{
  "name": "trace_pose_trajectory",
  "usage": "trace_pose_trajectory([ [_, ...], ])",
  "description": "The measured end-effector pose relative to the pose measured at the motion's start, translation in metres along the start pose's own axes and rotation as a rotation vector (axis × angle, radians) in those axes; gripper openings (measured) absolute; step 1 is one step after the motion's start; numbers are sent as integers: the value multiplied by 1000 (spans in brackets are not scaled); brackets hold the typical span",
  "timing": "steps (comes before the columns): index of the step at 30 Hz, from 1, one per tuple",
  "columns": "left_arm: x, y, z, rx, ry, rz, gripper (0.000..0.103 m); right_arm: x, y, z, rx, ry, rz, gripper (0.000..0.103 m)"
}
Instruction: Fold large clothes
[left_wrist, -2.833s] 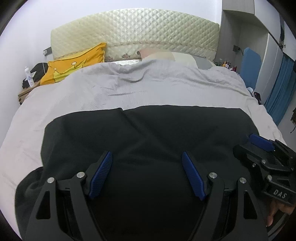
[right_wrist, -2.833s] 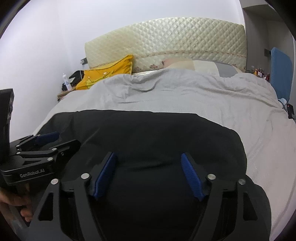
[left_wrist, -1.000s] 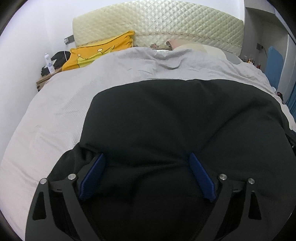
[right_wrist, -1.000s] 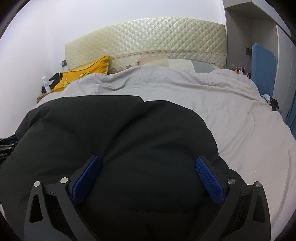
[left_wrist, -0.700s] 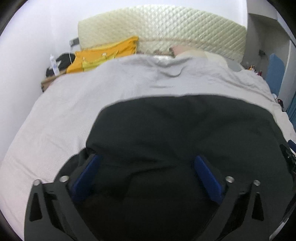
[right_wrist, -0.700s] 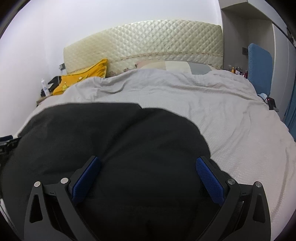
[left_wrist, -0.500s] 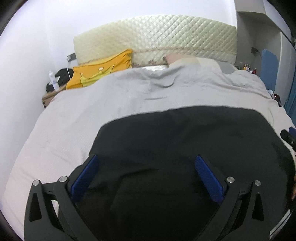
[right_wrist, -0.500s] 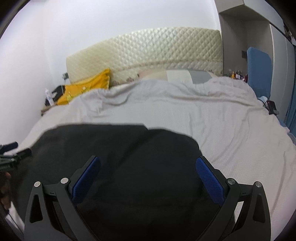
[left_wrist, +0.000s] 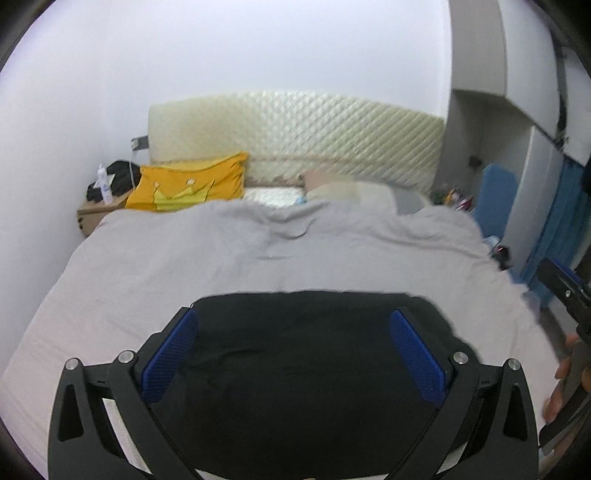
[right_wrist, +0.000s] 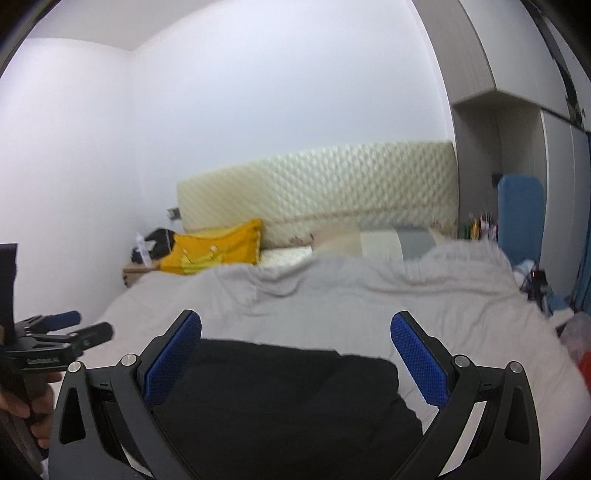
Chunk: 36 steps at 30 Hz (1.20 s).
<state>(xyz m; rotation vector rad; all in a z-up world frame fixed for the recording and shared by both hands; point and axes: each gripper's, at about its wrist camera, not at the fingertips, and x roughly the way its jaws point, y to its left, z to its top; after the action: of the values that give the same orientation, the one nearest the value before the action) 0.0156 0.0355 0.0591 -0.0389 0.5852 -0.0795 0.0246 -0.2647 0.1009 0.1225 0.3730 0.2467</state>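
Note:
A black garment lies folded on the grey bedcover, at the near end of the bed. My left gripper hovers above it, open, with nothing pressed between its blue pads. In the right wrist view the same black garment lies below my right gripper, which is also open and empty above the grey bedcover. The right gripper shows at the right edge of the left wrist view, a hand on its handle. At the left edge of the right wrist view is the left gripper.
A yellow pillow and a cream quilted headboard are at the bed's far end. To the left a nightstand carries a white bottle and a dark bundle. Right of the bed stand a blue chair, a blue curtain and grey cupboards.
Both grippers have lifted up and back off the black garment, their jaws wider than at first. The garment now lies lower and smaller in both views, released on the bed.

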Motion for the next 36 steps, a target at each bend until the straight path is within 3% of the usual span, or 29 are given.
trace_pose_trajectory([
  [8,-83,-16,14,16,-104,-61,103,-91,31,28,-17,-111,65,103],
  [17,-154,-23,-8,38,-203,-66,103,-163,63,16,-49,-198,113,103],
  [28,-175,-26,-50,31,-190,-91,103,-188,67,-35,-29,-125,71,103],
  [36,-173,-23,-87,30,-125,-35,103,-188,63,-68,6,-57,49,103],
])
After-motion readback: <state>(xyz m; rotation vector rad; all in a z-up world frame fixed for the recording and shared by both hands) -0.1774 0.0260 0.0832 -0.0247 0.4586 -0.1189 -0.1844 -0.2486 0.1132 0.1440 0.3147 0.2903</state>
